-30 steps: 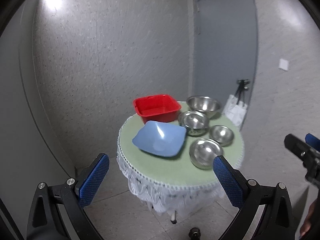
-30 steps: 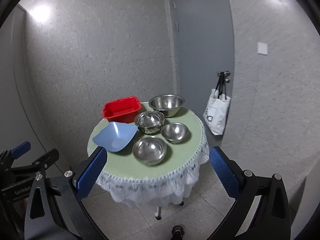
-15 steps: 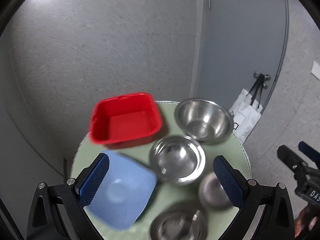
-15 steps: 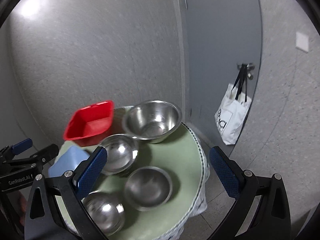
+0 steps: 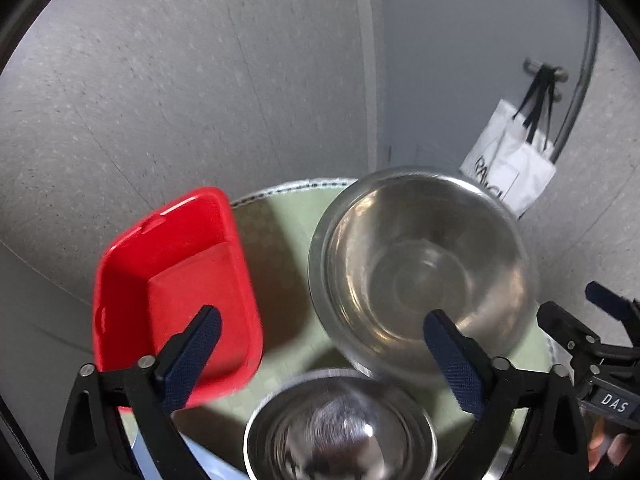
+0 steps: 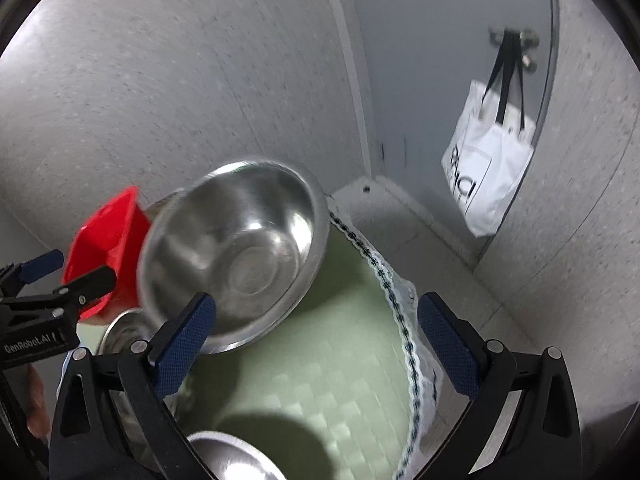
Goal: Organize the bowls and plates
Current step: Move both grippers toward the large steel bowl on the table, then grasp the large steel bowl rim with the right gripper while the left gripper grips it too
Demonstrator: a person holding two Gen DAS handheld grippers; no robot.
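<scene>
Left wrist view. Since a second ago, when the whole round table was seen from across the room, the view has been brought close over its far half; only part of the ware now fits in frame. The left gripper [image 5: 320, 344] is held above the table with nothing between its blue ribbed pads, and its jaws are closing slightly from full spread. This is judged an approach phase: no sorting is yet done.
- Red tub [image 5: 176, 292]: square, moulded plastic, glossy, rounded corners; seated at the left of the table [image 5: 280, 232], partly behind the left finger.
- Large steel bowl [image 5: 420, 268]: round, deep, polished and reflective; set right of the tub, apart from it.
- Second steel bowl [image 5: 340, 432]: smaller, blurred, at the near edge, just below the large bowl.
- Blue plastic dish [image 5: 200, 460]: a pale sliver only, at the bottom edge.
- Right gripper [image 5: 592, 332]: seen at the right margin.

Right wrist view. Likewise carried in from the distant view of a second ago. The right gripper [image 6: 316, 336] is spread wide and empty over the bare green woven-pattern cloth.
- Large steel bowl [image 6: 236, 252]: behind the left finger, blurred.
- Red tub [image 6: 108, 240]: beyond it, partly hidden.
- Two further steel bowls [image 6: 232, 456], [image 6: 120, 332]: rims only.
- Lace trim [image 6: 400, 320]: white with dark stitching, hanging off the table edge.
- White tote bag [image 6: 488, 172]: cloth, black straps, hung on a door handle, off-task.
- Left gripper [image 6: 52, 280]: at the left margin.
</scene>
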